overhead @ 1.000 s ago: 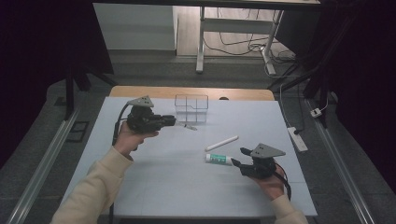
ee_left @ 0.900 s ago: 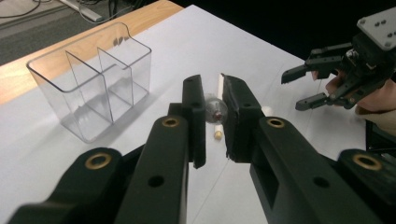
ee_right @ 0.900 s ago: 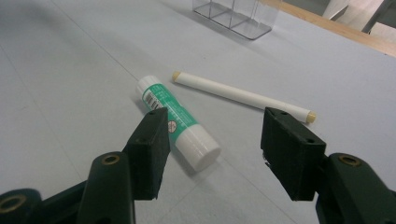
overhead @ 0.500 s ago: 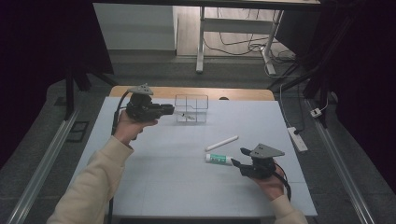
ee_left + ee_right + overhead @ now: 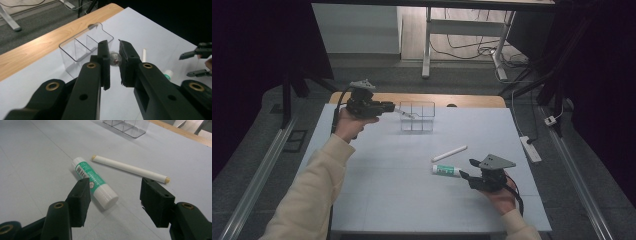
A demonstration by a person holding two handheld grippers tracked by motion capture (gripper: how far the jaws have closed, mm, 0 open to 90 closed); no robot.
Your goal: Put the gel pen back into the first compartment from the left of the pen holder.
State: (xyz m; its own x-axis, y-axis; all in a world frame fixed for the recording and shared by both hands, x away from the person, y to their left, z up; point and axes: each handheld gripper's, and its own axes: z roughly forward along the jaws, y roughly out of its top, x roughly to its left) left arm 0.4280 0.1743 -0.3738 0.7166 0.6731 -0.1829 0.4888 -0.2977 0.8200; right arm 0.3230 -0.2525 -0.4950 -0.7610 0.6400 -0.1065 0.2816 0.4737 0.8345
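Pale table (image 5: 377, 200), clear divided organiser (image 5: 417, 116), left jaws gripping small pen, right jaws wide by glue stick (image 5: 94, 181)

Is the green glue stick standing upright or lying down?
Lying down: the glue stick rests on its side on the table, between the open right gripper jaws.

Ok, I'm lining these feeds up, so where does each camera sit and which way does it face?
High view: above the person's side, looking forward and down on the table; both forearms, left gripper, right gripper.
Left gripper view: along its jaws, shut on a pen, toward the clear organizer.
Right gripper view: along its open jaws, at the glue stick and white stick.
All views share the organizer.
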